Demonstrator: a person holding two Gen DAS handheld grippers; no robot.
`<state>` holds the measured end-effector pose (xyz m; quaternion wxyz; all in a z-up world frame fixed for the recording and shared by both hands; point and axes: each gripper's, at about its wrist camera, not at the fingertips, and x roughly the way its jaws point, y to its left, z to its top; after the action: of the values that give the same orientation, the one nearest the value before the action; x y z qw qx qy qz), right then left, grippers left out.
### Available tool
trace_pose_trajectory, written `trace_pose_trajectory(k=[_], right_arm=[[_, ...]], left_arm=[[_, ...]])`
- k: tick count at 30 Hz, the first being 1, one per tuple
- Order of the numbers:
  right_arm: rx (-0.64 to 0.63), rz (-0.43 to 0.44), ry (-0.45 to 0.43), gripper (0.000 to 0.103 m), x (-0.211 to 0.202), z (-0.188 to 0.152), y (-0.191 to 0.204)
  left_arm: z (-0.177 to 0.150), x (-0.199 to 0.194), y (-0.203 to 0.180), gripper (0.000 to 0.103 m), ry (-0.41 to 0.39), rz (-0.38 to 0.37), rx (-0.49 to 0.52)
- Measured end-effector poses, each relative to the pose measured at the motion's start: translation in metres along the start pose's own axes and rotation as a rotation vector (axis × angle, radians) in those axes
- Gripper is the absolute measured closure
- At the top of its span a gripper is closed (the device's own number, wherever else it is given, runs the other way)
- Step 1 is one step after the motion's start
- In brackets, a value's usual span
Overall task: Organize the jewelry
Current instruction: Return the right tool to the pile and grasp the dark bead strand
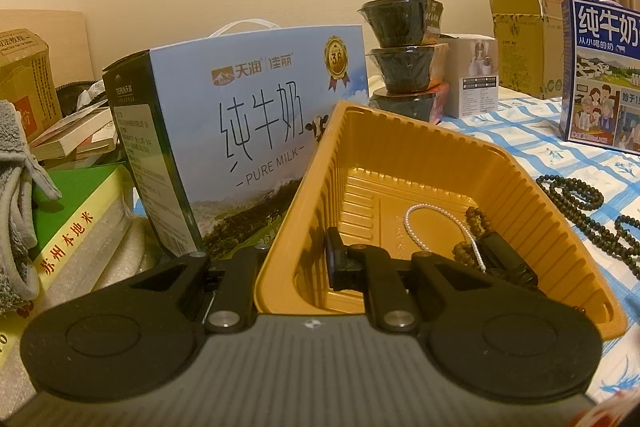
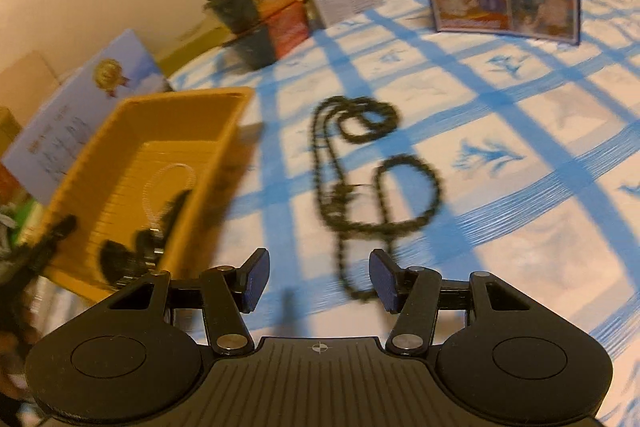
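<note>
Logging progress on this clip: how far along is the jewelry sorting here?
Partly done. Done: a white pearl strand and a dark bead bracelet lie in the yellow plastic tray. In hand: the left gripper is shut on the tray's near wall; the right gripper, open, holds nothing. Left: the long dark bead necklace on the checked tablecloth.

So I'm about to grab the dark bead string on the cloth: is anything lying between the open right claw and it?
Nothing visible. The bead string lies bare on the checked cloth, its tail running in between the right claw's open fingers. The tray sits off to the left.
</note>
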<state>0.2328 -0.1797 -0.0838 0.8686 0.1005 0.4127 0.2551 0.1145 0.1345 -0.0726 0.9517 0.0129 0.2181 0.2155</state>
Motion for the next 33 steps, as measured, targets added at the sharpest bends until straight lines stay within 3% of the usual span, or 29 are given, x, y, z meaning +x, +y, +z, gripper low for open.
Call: trace_pose_trajectory(k=[5, 13, 19, 23, 28, 30, 31, 33], right_arm=[[-0.107, -0.045, -0.018, 0.048, 0.005, 0.003, -0.001], [-0.248, -0.027, -0.018, 0.048, 0.027, 0.007, 0.011], [-0.346, -0.064, -0.006, 0.049, 0.046, 0.006, 0.017], [-0.419, -0.077, 0.007, 0.061, 0.063, 0.009, 0.023], [-0.456, -0.089, 0.013, 0.069, 0.08, 0.007, 0.025], [-0.462, -0.08, 0.016, 0.078, 0.08, 0.007, 0.026], [-0.468, -0.07, 0.024, 0.089, 0.079, 0.006, 0.027], [-0.477, -0.075, 0.037, 0.09, 0.077, 0.005, 0.03]], left_arm=[[0.0, 0.0, 0.0, 0.089, 0.0, 0.0, -0.001], [0.0, 0.0, 0.0, 0.089, -0.001, -0.001, -0.001], [0.0, 0.0, 0.0, 0.089, 0.0, 0.0, 0.0], [0.0, 0.0, 0.0, 0.089, 0.0, 0.0, 0.0], [0.0, 0.0, 0.0, 0.089, 0.001, 0.0, 0.0], [-0.001, 0.0, 0.0, 0.089, 0.003, 0.0, 0.0], [-0.001, 0.0, 0.0, 0.089, 0.003, 0.0, 0.0], [-0.001, 0.001, 0.0, 0.089, 0.004, 0.0, 0.0]])
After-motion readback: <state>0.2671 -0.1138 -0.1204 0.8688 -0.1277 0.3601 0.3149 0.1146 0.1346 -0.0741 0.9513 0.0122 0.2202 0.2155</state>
